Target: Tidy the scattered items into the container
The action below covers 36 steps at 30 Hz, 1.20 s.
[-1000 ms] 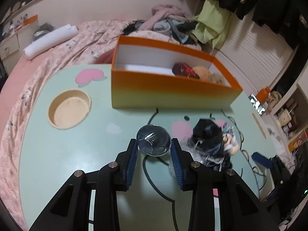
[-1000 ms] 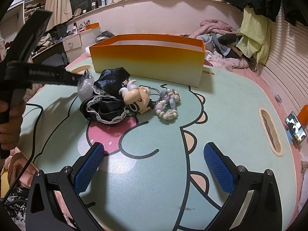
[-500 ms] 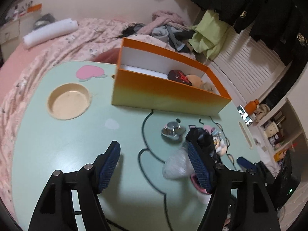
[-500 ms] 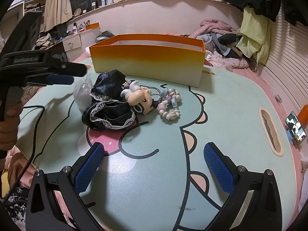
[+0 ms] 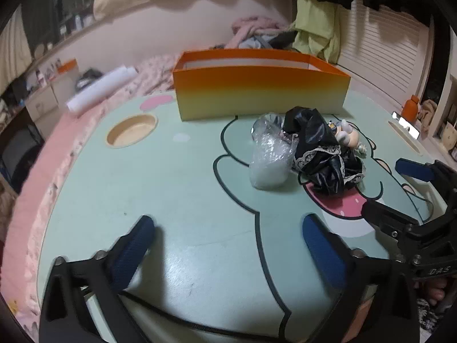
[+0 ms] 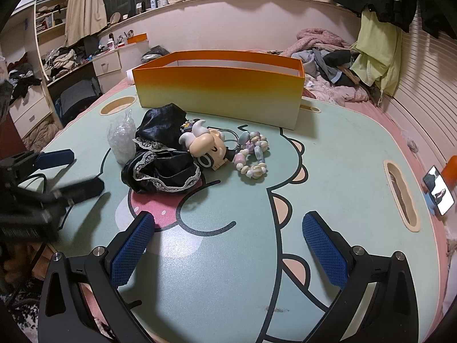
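An orange box point(image 5: 261, 95) point(image 6: 220, 91) stands at the far side of the green table. In front of it lie a clear plastic bag point(image 5: 270, 157) point(image 6: 121, 140), a black lace-trimmed cloth point(image 5: 322, 157) point(image 6: 161, 160), a horned doll figure point(image 6: 207, 147) point(image 5: 348, 137) and a pastel bead bracelet point(image 6: 252, 154). My left gripper point(image 5: 228, 245) is open and empty, low over the near table, well short of the bag. My right gripper point(image 6: 228, 245) is open and empty, nearer than the pile; it also shows at the right in the left wrist view point(image 5: 397, 188).
A round cup recess point(image 5: 131, 130) lies left of the box, and an oval slot point(image 6: 401, 195) near the right edge. A phone point(image 6: 438, 190) stands at the far right. A bed with clothes lies behind the table. A black cable point(image 5: 200, 324) runs under my left gripper.
My left gripper has let go of the clear bag, opened wide and dropped back toward the near edge. The bag now lies beside the black cloth. My right gripper has stayed open and still.
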Available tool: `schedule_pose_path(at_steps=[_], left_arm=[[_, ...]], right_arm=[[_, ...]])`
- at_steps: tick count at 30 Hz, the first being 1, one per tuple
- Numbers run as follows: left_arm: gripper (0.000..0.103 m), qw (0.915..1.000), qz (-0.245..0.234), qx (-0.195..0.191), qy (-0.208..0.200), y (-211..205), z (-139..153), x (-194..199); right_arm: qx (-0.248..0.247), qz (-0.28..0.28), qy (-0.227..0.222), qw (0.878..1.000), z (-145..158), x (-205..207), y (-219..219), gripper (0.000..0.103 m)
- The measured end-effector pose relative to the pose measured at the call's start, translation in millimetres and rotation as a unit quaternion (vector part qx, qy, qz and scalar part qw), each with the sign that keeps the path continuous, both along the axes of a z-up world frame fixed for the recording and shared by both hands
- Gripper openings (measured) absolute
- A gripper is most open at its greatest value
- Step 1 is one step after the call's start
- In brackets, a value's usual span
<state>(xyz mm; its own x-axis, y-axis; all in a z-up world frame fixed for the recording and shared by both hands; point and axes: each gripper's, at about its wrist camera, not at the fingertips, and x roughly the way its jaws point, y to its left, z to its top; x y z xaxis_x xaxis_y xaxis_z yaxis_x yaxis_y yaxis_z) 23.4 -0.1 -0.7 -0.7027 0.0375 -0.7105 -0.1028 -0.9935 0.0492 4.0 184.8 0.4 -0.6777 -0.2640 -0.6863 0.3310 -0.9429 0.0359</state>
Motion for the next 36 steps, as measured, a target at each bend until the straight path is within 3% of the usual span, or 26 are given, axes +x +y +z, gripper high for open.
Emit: schedule_pose_path(at_steps=[25, 30, 36], left_arm=[[0.103, 0.9999, -0.006, 0.010, 0.009, -3.6, -2.7, 4.0], [0.103, 0.9999, -0.006, 0.009, 0.009, -3.6, -2.6, 4.1], [0.103, 0.9999, -0.006, 0.009, 0.009, -3.7, -2.6, 4.3]], right_arm=[[0.003, -0.002, -0.001, 1.000, 0.1, 1.2, 0.8, 0.102], [-0.006, -0.001, 0.008, 1.000, 12.5, 4.9, 6.0, 0.090], [-0.004, 0.021, 0.043, 0.999, 65.2, -11.3, 11.3, 0.070]])
